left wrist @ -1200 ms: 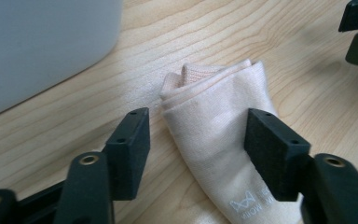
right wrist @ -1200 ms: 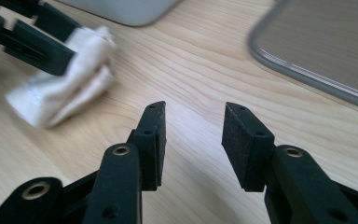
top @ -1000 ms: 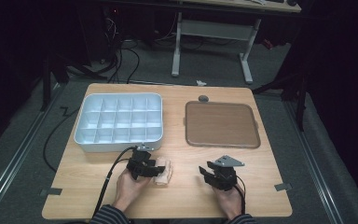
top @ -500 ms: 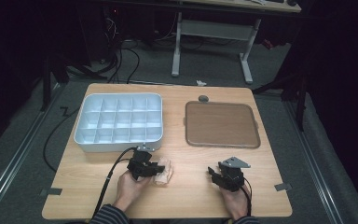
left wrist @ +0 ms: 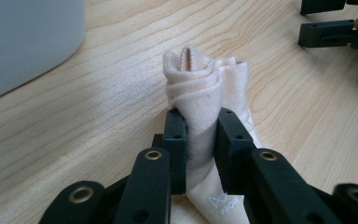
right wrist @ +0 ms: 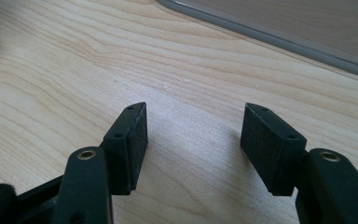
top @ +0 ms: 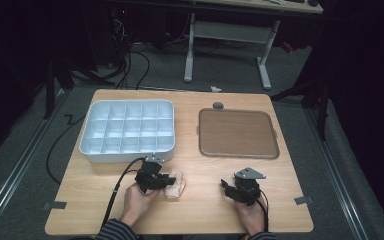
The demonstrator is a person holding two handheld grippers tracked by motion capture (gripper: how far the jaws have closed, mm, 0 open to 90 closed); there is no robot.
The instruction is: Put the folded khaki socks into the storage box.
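Note:
A pale peach folded cloth (top: pixel 176 186) lies on the wooden table near its front edge, just below the white box. My left gripper (top: pixel 168 181) is shut on it. In the left gripper view both pads squeeze the cloth (left wrist: pixel 205 79) into a narrow waist between them (left wrist: pixel 200 135), and its folded end stands up beyond the tips. These jaws have just been closing on the cloth. My right gripper (top: pixel 226 186) rests low over bare wood to the right. It is open (right wrist: pixel 193 140) with nothing between its pads, and its jaws have just been opening.
A white box with several compartments (top: pixel 127 152) stands at the back left; its wall (left wrist: pixel 28 37) is close by. A brown flat tray (top: pixel 237 134) lies at the back right, its rim (right wrist: pixel 270 39) ahead of the right gripper. A small grey knob (top: pixel 218 105) sits behind it.
The left jaws have closed on the cloth and bunched it. The right jaws have spread wider. Both hands have stayed about where they were.

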